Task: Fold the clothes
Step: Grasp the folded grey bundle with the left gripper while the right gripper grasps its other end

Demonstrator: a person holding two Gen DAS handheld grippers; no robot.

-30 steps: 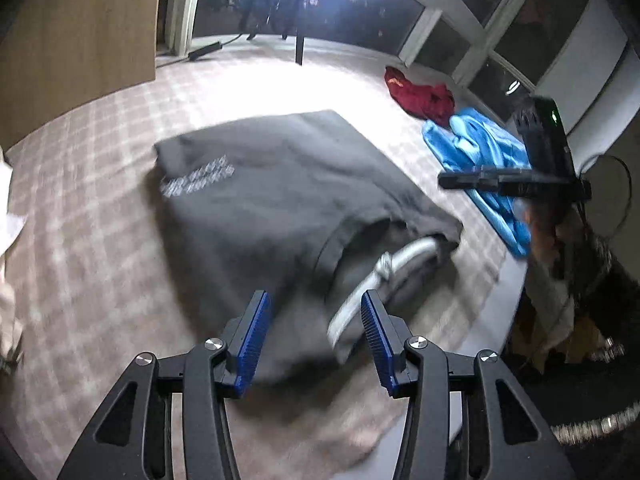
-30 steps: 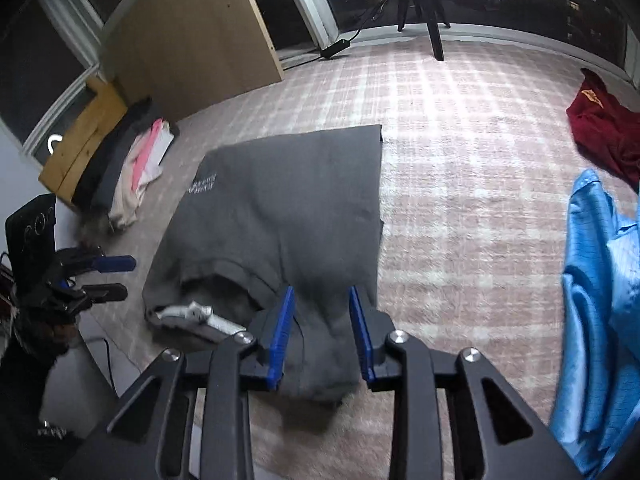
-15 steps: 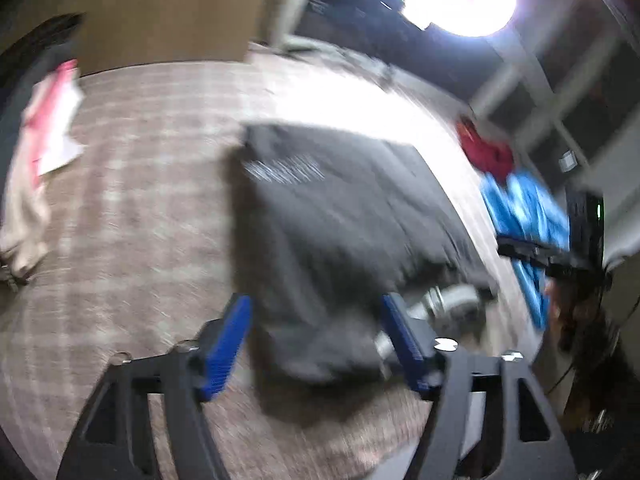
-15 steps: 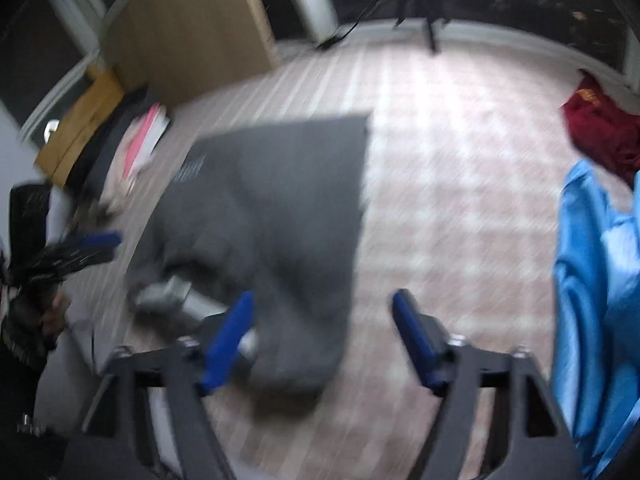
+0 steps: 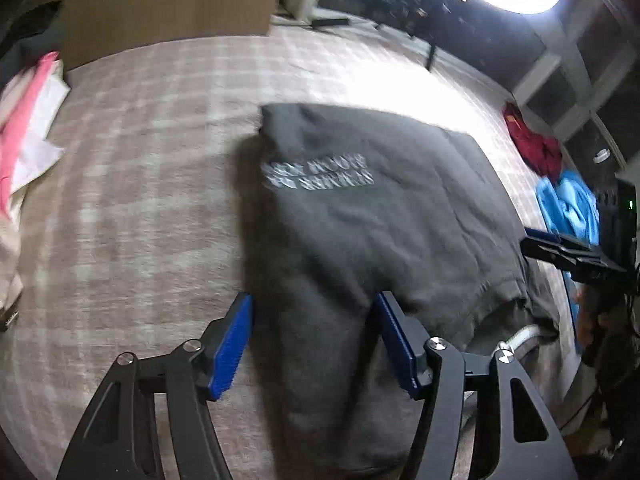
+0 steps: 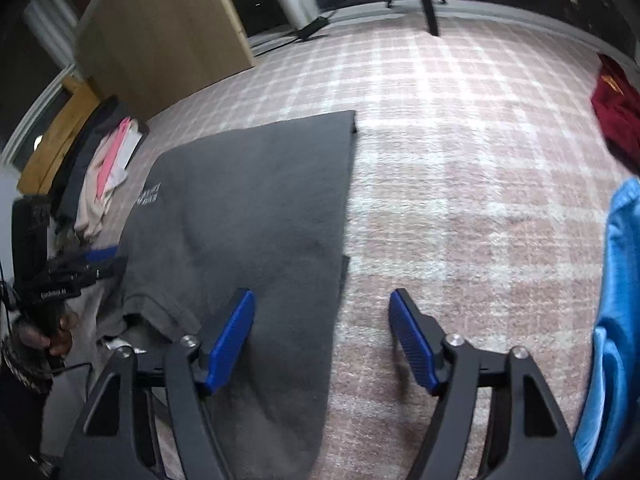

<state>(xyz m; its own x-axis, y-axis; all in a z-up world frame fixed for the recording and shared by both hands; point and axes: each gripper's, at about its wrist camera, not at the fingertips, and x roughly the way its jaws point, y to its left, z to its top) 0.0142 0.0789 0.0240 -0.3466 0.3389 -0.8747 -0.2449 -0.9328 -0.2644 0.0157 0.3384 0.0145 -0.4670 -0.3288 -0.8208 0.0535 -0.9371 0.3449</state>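
Both tongs are over the near end of the dark grey hoodie (image 6: 248, 208) spread on the checked rug (image 6: 460, 184), left tongs (image 5: 314, 344) and right tongs (image 6: 322, 338) narrowing without pinching cloth, so gripping its six-o'clock corners for a fold toward twelve seems next.

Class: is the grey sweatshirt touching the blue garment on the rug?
Apart. The right wrist view shows bare checked rug between the grey sweatshirt and the blue garment.
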